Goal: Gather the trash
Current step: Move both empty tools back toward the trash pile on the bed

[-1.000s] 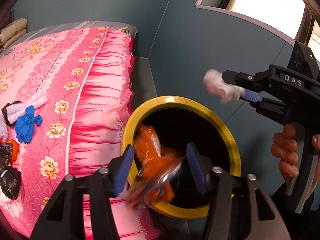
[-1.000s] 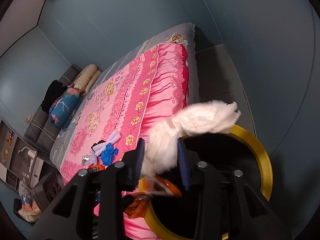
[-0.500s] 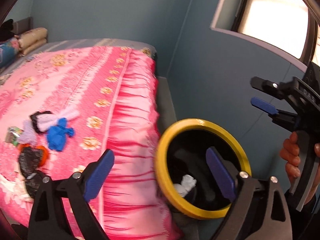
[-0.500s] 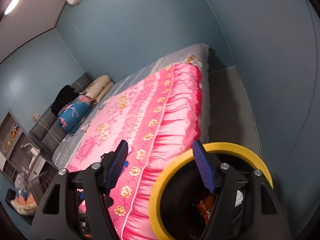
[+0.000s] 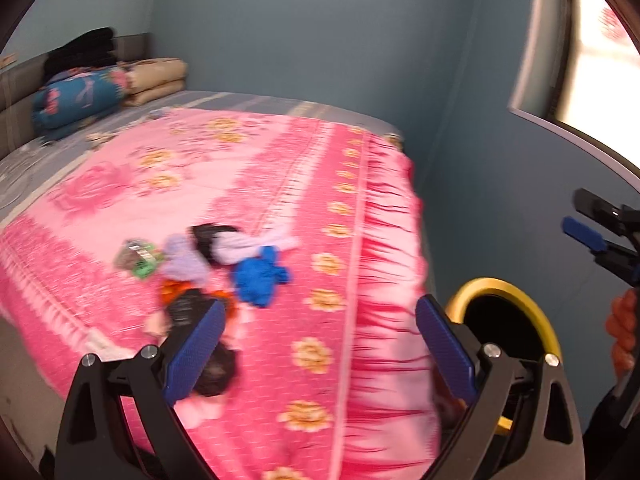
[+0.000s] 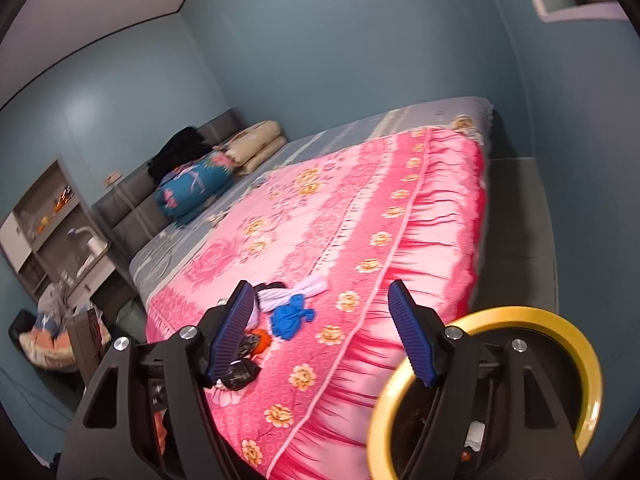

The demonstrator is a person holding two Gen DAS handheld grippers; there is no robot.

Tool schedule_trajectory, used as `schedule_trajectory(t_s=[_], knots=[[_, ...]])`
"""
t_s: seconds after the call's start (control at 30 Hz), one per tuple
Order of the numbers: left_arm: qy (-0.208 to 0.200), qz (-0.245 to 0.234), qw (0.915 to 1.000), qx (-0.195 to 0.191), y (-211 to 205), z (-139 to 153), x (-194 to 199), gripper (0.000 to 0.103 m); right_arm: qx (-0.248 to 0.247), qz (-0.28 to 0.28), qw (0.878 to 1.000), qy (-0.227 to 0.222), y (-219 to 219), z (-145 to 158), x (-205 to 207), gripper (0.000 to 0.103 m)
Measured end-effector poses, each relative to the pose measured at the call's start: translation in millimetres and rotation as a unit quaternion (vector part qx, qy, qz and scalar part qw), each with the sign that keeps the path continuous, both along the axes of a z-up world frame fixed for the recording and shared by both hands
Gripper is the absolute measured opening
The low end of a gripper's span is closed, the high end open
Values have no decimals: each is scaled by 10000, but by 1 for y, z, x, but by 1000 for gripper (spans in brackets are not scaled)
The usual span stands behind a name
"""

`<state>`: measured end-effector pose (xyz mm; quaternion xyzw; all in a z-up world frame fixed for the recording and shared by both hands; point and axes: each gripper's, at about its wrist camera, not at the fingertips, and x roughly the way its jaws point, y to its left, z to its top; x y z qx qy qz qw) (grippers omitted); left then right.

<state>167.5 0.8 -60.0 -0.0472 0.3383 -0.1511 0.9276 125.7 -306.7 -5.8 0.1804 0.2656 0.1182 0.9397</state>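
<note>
A pile of trash lies on the pink floral bedspread [image 5: 280, 168]: a blue wad [image 5: 258, 276], a purple wad [image 5: 182, 258], a white and black piece [image 5: 236, 240], a green wrapper [image 5: 140, 258], orange and black scraps [image 5: 188, 300]. The pile also shows in the right wrist view, with the blue wad [image 6: 292, 316]. My left gripper [image 5: 320, 348] is open and empty, above the bed's near edge. My right gripper [image 6: 324, 332] is open and empty. The yellow-rimmed black bin [image 5: 532, 312] stands beside the bed; it also shows in the right wrist view [image 6: 568, 320].
Pillows and a folded blanket [image 6: 208, 180] lie at the bed's head. Blue walls close in on the right, with a window [image 5: 600, 60]. A shelf unit [image 6: 52, 232] and clutter stand at the far left of the bed. A strip of grey floor [image 6: 516, 220] runs between bed and wall.
Both grippers opened and dropped the orange wrapper and the white tissue into the bin. Both have since swung left, away from the bin and toward the pile on the bed.
</note>
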Motion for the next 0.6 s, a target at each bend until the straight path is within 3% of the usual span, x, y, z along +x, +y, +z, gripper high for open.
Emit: schedule_trajectory(t_s=[0.23,0.6], knots=[[182,828,9964,31,69,-13,2,92,-142,648,9978,66,59,-6,29,67],[853,1924,9775,-106,145,-59,13,92,-441,1588,9850,521,150,-55,72,67]])
